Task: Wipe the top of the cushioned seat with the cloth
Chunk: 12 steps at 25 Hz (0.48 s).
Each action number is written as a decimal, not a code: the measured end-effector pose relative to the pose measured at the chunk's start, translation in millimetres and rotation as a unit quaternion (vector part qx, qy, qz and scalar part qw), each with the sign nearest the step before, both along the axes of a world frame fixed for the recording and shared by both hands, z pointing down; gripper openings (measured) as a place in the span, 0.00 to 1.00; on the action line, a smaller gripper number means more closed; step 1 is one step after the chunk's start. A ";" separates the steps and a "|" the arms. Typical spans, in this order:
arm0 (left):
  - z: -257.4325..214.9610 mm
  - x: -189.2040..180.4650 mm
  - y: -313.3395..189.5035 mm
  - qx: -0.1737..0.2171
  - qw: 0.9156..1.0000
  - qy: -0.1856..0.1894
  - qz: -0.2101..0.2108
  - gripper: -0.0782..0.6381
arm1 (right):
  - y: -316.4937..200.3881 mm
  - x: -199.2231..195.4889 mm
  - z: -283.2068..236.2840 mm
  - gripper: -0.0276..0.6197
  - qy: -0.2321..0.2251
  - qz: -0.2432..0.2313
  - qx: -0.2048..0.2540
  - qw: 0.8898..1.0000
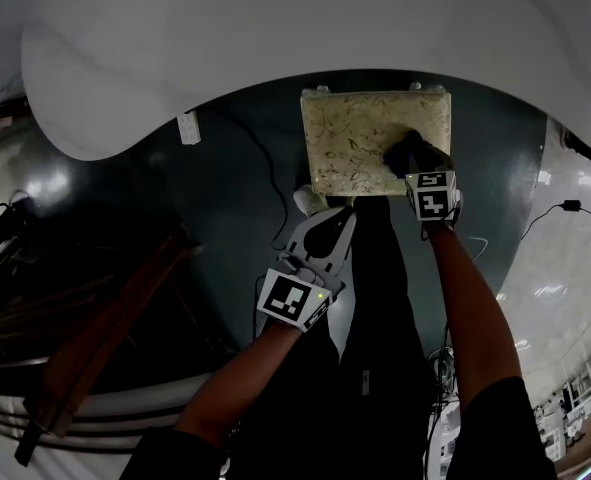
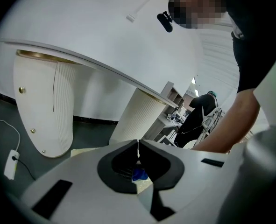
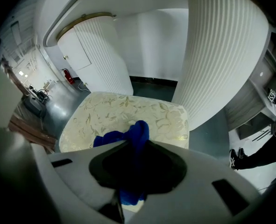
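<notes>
One crumpled blue cloth [image 3: 134, 133] is pinched in the right claw [image 3: 130, 143], bunched between its jaws and spilling forward past their tips. Just beneath and ahead of that claw lies the square cream cushioned seat with a floral pattern [image 3: 128, 111], and the cloth rests on the seat's near right part. Beyond the seat, a white ribbed column [image 3: 222, 55] rises from the dark grey floor [image 3: 205, 139]. The left claw [image 2: 138, 147], jaws pressed together on nothing, hangs to the left of the right claw, short of the seat's near edge.
</notes>
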<state>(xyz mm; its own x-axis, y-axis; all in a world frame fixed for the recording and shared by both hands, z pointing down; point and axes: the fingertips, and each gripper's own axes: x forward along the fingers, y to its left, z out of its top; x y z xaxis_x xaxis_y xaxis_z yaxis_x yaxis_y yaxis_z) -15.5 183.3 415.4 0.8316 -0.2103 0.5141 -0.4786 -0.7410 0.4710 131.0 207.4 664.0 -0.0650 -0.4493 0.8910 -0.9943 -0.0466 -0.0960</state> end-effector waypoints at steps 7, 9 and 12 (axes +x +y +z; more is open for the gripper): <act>6.7 22.6 8.4 -0.007 1.000 -0.003 0.022 0.14 | 6.1 16.3 1.2 0.20 -0.001 0.011 0.009 1.000; 6.5 29.5 9.9 -0.007 1.000 -0.003 0.030 0.14 | 10.3 23.0 2.1 0.20 0.001 0.016 0.006 1.000; -0.7 44.4 8.9 0.016 0.999 0.002 0.050 0.14 | 13.6 31.4 1.6 0.20 0.001 0.017 0.006 1.000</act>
<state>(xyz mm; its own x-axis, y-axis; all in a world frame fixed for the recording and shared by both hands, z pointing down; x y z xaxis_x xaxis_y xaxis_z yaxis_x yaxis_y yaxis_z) 28.9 192.2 414.7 0.8507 -0.1434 0.5057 -0.4007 -0.7996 0.4473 162.3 220.9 665.7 -0.0471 -0.4612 0.8860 -0.9925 -0.0789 -0.0938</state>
